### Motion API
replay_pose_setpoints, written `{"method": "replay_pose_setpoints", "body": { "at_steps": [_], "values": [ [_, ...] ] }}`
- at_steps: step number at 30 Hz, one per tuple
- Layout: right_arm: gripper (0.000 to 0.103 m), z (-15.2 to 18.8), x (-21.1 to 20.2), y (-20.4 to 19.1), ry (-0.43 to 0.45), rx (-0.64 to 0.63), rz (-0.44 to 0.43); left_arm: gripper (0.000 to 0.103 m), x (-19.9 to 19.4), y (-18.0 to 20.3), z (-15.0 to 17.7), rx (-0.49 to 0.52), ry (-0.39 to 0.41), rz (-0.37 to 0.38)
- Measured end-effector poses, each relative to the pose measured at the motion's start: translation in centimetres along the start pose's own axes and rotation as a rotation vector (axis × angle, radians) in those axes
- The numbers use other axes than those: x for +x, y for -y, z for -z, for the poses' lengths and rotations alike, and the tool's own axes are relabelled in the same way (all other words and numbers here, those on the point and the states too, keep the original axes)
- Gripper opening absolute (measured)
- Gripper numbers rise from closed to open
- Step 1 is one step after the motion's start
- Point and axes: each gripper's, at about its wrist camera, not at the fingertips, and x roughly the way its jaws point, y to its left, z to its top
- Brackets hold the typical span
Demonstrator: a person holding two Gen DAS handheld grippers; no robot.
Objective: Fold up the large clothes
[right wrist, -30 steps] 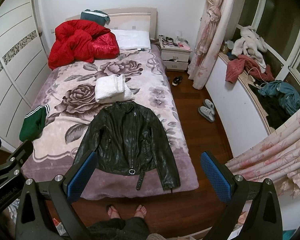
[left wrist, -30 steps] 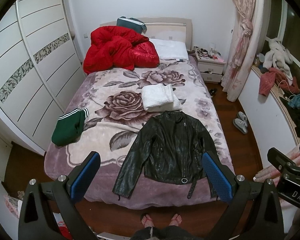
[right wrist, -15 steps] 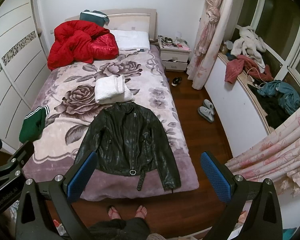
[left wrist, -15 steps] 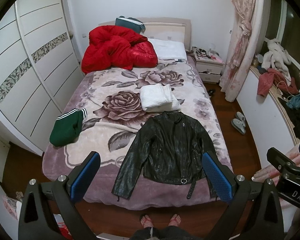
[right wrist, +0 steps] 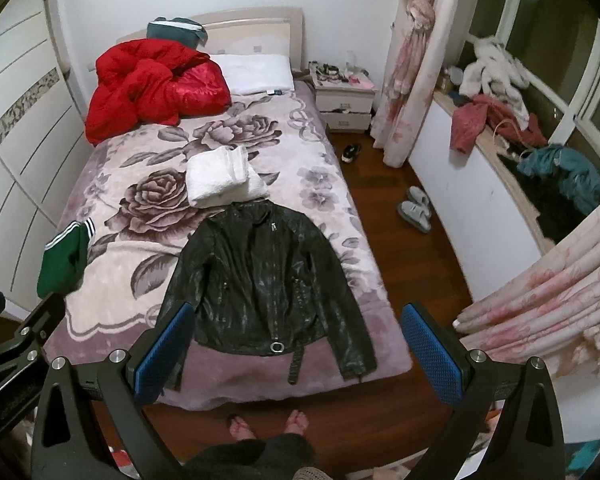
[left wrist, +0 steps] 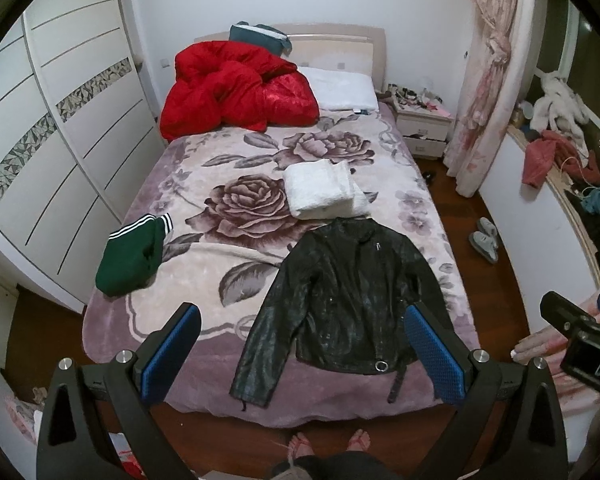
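Jacket (left wrist: 352,300) flat on bed (left wrist: 204,280) w/ both grippers' fingers apart above.

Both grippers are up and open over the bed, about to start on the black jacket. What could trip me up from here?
1. The black leather jacket lies near the foot edge of the floral blanket; its right sleeve and loose belt strap reach the edge and may slide off.
2. The folded white towel touches the collar; folding upward could drag it.
3. Leather looks stiff and glossy, so the left gripper or right gripper may slip.
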Motion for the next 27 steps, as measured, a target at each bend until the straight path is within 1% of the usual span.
{"method": "replay_pose_setpoints", "body": {
  "at_steps": [3, 4, 6, 7, 9, 11, 12, 14, 15, 16, 17, 19, 20, 22, 23, 24, 26, 27],
  "values": [
    [0.103, 0.5, 6.5, 1.6, -0.070, 0.093, -0.036, 0.103, 4.6, -0.4, 0.5, 0.018, 0.001, -0.025],
    [0.103, 0.4, 8.7, 2.6, -0.095, 0.130, -0.039, 0.103, 6.5, -0.2, 0.7, 0.031, -0.003, -0.049],
    [0.103, 0.6, 14.2, 5.4, -0.164, 0.213, -0.002, 0.103, 11.0, 0.3, 1.4, 0.060, -0.035, -0.087],
    [0.103, 1.1, 17.0, 6.7, -0.189, 0.241, 0.027, 0.103, 13.9, 0.7, 2.0, 0.075, -0.057, -0.111],
    [0.103, 2.0, 23.1, 9.9, -0.254, 0.292, 0.093, 0.103, 18.1, 1.1, 2.9, 0.087, -0.111, -0.128],
    [0.103, 3.6, 29.1, 13.1, -0.316, 0.327, 0.138, 0.103, 23.8, 2.0, 4.5, 0.084, -0.181, -0.151],
    [0.103, 4.6, 32.5, 14.9, -0.358, 0.351, 0.153, 0.103, 25.3, 2.0, 4.9, 0.085, -0.200, -0.158],
    [0.103, 7.6, 38.8, 19.0, -0.434, 0.425, 0.153, 0.103, 30.0, 3.0, 6.4, 0.085, -0.263, -0.188],
    [0.103, 9.0, 41.5, 20.8, -0.472, 0.477, 0.143, 0.103, 31.6, 3.4, 7.1, 0.083, -0.282, -0.203],
    [0.103, 11.0, 44.2, 22.8, -0.501, 0.543, 0.117, 0.103, 34.2, 3.9, 8.0, 0.079, -0.314, -0.218],
    [0.103, 13.2, 46.5, 24.9, -0.527, 0.617, 0.100, 0.103, 35.5, 4.1, 8.5, 0.075, -0.336, -0.221],
    [0.103, 17.7, 50.0, 28.3, -0.552, 0.748, 0.060, 0.103, 38.6, 4.6, 9.6, 0.073, -0.380, -0.224],
    [0.103, 20.0, 51.7, 29.8, -0.561, 0.809, 0.057, 0.103, 40.3, 5.1, 10.3, 0.086, -0.397, -0.228],
    [0.103, 23.7, 53.8, 31.6, -0.571, 0.880, 0.051, 0.103, 42.8, 5.9, 11.5, 0.126, -0.415, -0.236],
    [0.103, 25.9, 55.5, 32.5, -0.585, 0.919, 0.046, 0.103, 44.3, 6.3, 12.2, 0.153, -0.428, -0.242],
    [0.103, 27.3, 55.9, 32.8, -0.603, 0.941, 0.046, 0.103, 45.3, 6.6, 12.7, 0.170, -0.437, -0.246],
    [0.103, 30.4, 57.9, 33.1, -0.624, 1.008, -0.009, 0.103, 47.8, 7.2, 14.0, 0.211, -0.464, -0.252],
    [0.103, 31.3, 58.2, 33.1, -0.625, 1.036, -0.040, 0.103, 48.7, 7.5, 14.3, 0.226, -0.472, -0.251]
  ]
}}
